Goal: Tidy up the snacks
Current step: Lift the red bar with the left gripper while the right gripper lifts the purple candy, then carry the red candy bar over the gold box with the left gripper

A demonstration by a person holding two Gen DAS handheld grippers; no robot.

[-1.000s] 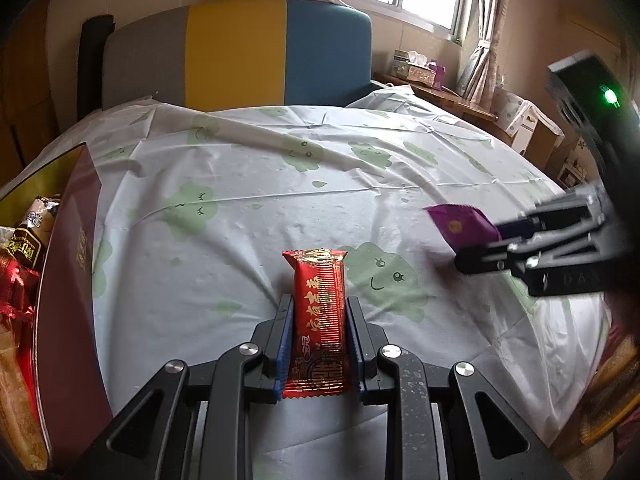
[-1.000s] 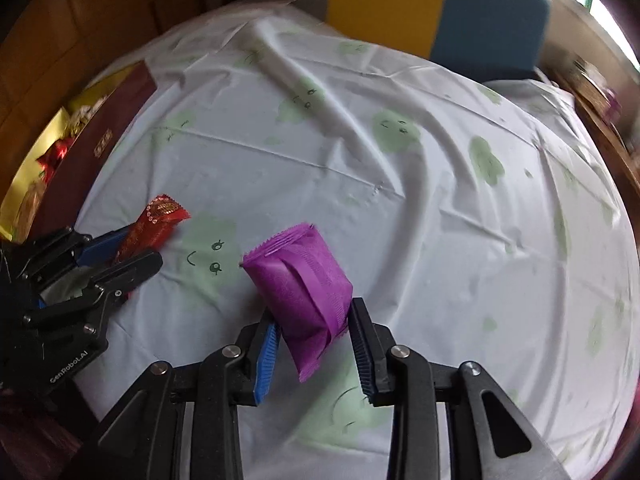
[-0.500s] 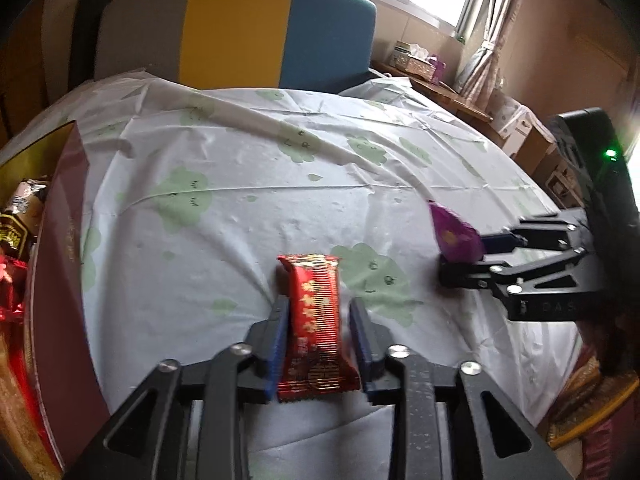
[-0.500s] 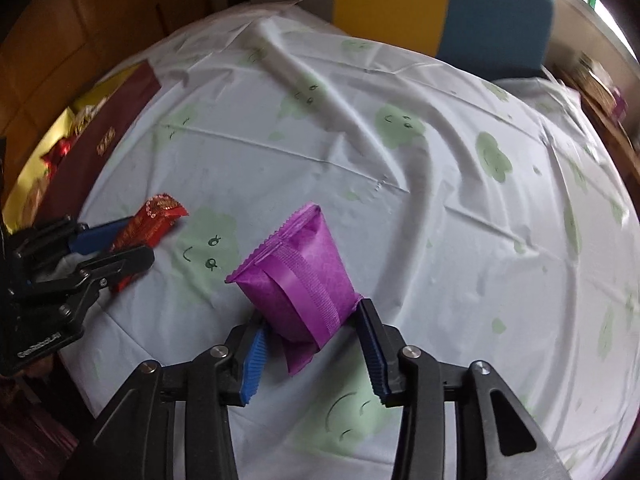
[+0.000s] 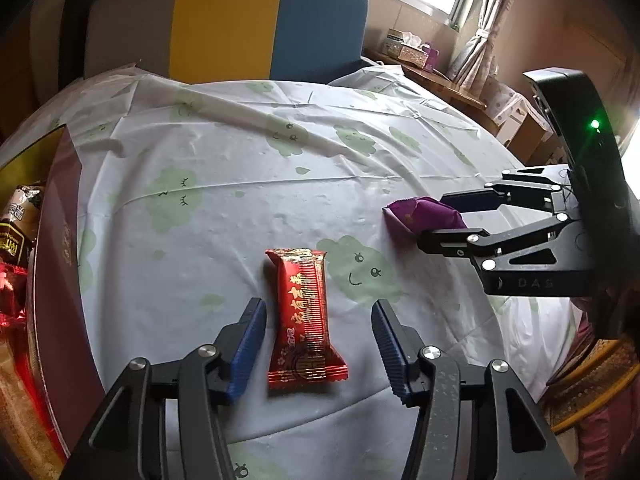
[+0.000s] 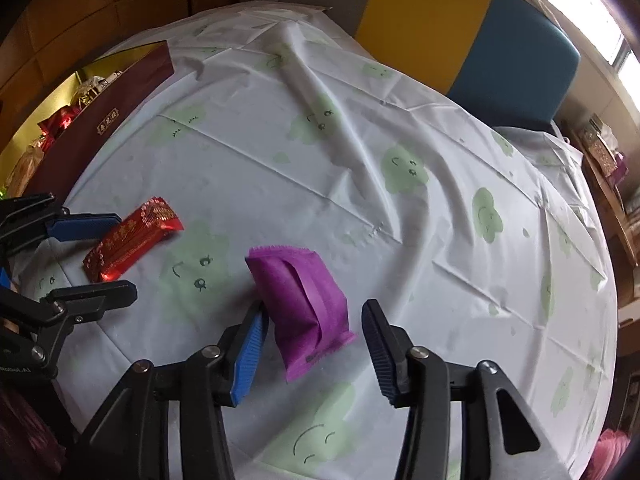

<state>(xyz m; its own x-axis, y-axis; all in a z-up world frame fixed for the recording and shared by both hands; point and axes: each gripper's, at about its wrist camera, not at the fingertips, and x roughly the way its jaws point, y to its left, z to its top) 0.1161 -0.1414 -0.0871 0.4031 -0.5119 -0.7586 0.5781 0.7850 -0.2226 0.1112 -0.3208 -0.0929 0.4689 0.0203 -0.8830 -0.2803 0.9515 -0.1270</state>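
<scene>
A red snack packet lies flat on the tablecloth between the open fingers of my left gripper; it also shows in the right wrist view. A purple snack packet lies on the cloth between the open fingers of my right gripper; it also shows in the left wrist view, where the right gripper stands around it. The left gripper shows at the left of the right wrist view. Neither gripper grips its packet.
A dark red gift box with several snacks inside stands at the table's left edge, also in the right wrist view. A grey, yellow and blue sofa back is behind the round table. The cloth is wrinkled.
Both grippers have opened and let go of their packets. The red and the purple packet now lie on the cloth instead of being held above it.
</scene>
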